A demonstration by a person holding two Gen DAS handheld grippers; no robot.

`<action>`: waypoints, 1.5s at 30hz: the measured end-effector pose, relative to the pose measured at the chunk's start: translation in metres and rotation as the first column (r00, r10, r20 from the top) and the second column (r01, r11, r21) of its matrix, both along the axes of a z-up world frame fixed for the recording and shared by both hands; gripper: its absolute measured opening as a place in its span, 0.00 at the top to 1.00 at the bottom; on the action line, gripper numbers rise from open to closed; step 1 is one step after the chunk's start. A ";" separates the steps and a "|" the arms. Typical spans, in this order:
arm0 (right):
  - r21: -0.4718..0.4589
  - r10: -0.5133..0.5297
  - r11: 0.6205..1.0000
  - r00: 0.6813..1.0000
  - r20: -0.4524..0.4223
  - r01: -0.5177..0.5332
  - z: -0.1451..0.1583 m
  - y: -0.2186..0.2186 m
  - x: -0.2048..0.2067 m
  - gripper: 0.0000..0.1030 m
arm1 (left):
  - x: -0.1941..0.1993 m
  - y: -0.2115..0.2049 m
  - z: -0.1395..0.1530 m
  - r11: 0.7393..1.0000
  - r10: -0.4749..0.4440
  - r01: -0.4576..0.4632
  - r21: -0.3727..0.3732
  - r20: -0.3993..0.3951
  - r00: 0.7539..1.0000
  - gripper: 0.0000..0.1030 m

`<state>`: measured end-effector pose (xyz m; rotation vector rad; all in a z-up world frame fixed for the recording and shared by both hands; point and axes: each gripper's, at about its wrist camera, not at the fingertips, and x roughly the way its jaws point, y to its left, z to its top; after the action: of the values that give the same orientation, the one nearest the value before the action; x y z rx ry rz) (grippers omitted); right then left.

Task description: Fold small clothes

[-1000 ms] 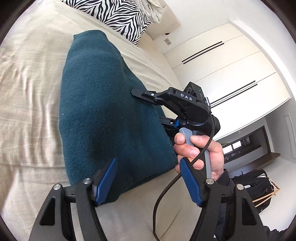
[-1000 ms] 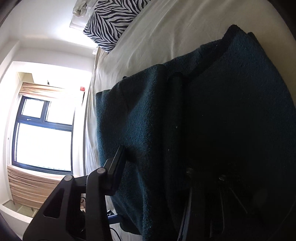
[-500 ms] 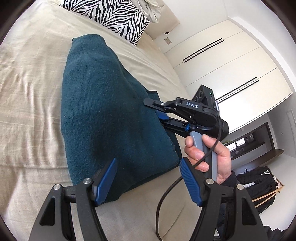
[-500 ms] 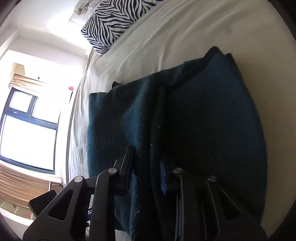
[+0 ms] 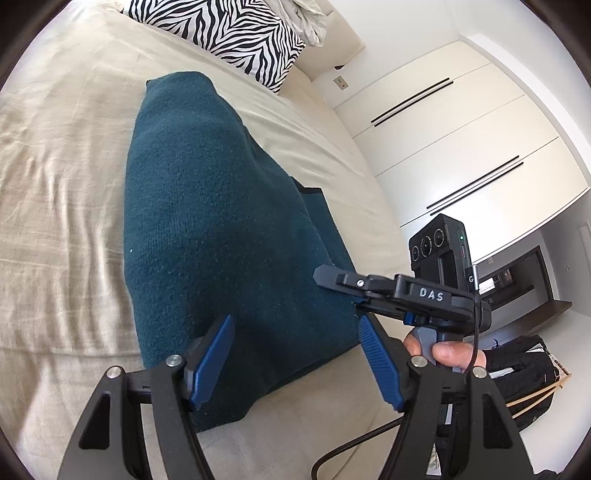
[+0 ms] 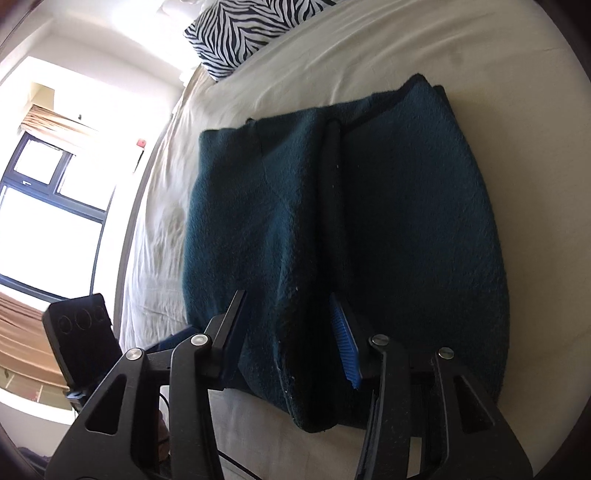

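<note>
A dark teal knitted garment [image 5: 221, 229] lies folded on the beige bed; the right wrist view shows it [image 6: 406, 221] with one panel laid over another. My left gripper [image 5: 295, 354] is open and empty just above the garment's near edge. My right gripper [image 6: 291, 332] is open, its fingers apart over the near edge of the folded cloth and holding nothing. The left wrist view shows the right gripper [image 5: 332, 277] at the garment's right edge, held by a hand.
A zebra-print pillow [image 5: 229, 33] lies at the head of the bed [image 5: 55, 184]. White wardrobe doors [image 5: 461, 147] stand to the right. A dark bag [image 5: 528, 373] sits on the floor beyond the bed edge. A window [image 6: 48, 203] is on the left.
My right gripper has let go of the garment, opened, and drawn back from over the cloth to its near right edge. The folded panel now lies flat. My left gripper stayed open.
</note>
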<state>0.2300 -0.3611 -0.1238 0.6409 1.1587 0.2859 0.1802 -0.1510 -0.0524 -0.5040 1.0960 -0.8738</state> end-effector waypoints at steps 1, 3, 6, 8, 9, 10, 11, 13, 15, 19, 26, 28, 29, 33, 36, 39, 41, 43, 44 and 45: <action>-0.006 0.004 1.000 1.000 -0.011 -0.004 -0.003 0.002 0.002 0.73 | 0.000 0.000 0.000 1.000 0.001 -0.001 0.003 -0.003 1.000 0.30; -0.024 -0.012 1.000 1.000 -0.011 0.012 -0.003 0.000 0.001 0.94 | 0.003 -0.001 -0.001 1.000 0.005 -0.005 0.006 -0.007 1.000 0.30; -0.009 -0.051 0.999 0.999 0.007 0.051 0.003 -0.010 -0.006 0.95 | 0.004 -0.004 0.003 1.000 0.006 -0.006 0.013 0.008 1.000 0.30; -0.017 -0.067 0.998 0.998 0.017 0.067 0.005 -0.013 -0.012 0.95 | 0.007 -0.007 0.003 1.000 0.004 -0.005 0.019 0.015 1.000 0.30; -0.009 -0.075 0.997 0.997 0.018 0.075 0.005 -0.016 -0.016 0.95 | 0.008 -0.009 0.002 1.000 0.004 -0.004 0.026 0.018 1.000 0.29; 0.001 -0.080 0.997 0.997 0.016 0.080 0.002 -0.018 -0.020 0.95 | 0.010 -0.012 -0.001 0.999 0.001 -0.002 0.034 0.021 1.000 0.28; 0.000 -0.076 0.997 0.997 0.012 0.076 -0.003 -0.017 -0.021 0.95 | 0.013 -0.015 -0.005 0.999 -0.003 0.002 0.046 0.016 1.000 0.28; -0.002 -0.041 0.999 0.999 0.008 0.041 -0.012 -0.013 -0.021 0.94 | 0.016 -0.019 -0.013 0.998 -0.006 0.006 0.062 0.001 1.000 0.29; -0.008 -0.039 0.999 0.999 0.033 0.039 -0.006 -0.011 -0.023 0.89 | 0.017 -0.019 -0.016 0.998 -0.007 0.007 0.059 0.002 1.000 0.29; 0.041 -0.081 0.996 0.992 0.099 0.077 0.015 -0.024 -0.015 0.49 | 0.019 -0.018 -0.021 0.999 -0.009 0.009 0.049 -0.006 1.000 0.29; 0.132 -0.132 0.983 0.990 0.054 0.124 0.004 -0.042 0.019 0.46 | 0.019 -0.016 -0.024 0.999 -0.010 0.011 0.042 -0.016 1.000 0.29; 0.125 -0.130 0.984 0.991 0.022 0.127 -0.006 -0.040 0.028 0.49 | 0.020 -0.014 -0.025 0.999 -0.013 0.013 0.038 -0.019 1.000 0.29; 0.130 -0.125 0.984 0.992 0.013 0.123 -0.012 -0.036 0.032 0.54 | 0.020 -0.014 -0.025 0.999 -0.013 0.014 0.034 -0.022 1.000 0.29; 0.132 -0.081 0.988 0.997 -0.017 0.083 -0.021 -0.019 0.047 0.68 | 0.021 -0.011 -0.027 1.000 -0.013 0.013 0.025 -0.026 1.000 0.29; 0.112 -0.087 0.990 0.996 -0.032 0.090 -0.026 -0.017 0.052 0.80 | 0.021 -0.009 -0.027 1.000 -0.014 0.014 0.024 -0.026 1.000 0.29; 0.078 -0.098 0.992 0.995 -0.021 0.099 -0.021 -0.016 0.050 0.86 | 0.020 -0.009 -0.025 1.000 -0.010 0.011 0.025 -0.029 1.000 0.29; 0.030 -0.092 0.995 0.996 -0.003 0.092 -0.013 -0.011 0.050 0.87 | 0.018 -0.010 -0.021 0.999 -0.004 0.005 0.032 -0.026 1.000 0.29; 0.011 -0.092 0.996 0.996 0.018 0.092 -0.001 -0.012 0.047 0.87 | 0.016 -0.013 -0.016 0.999 -0.007 0.007 0.033 -0.016 1.000 0.28; 0.005 -0.092 0.996 0.995 0.032 0.091 0.006 -0.012 0.046 0.87 | 0.015 -0.014 -0.013 0.999 -0.010 0.010 0.033 -0.010 1.000 0.28; 0.002 -0.091 0.996 0.995 0.046 0.091 0.013 -0.016 0.045 0.87 | 0.015 -0.016 -0.010 0.999 -0.014 0.014 0.031 -0.004 1.000 0.28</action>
<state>0.2750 -0.3767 -0.1107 0.6814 1.0826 0.2221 0.1949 -0.1674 -0.0627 -0.4727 1.1161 -0.8667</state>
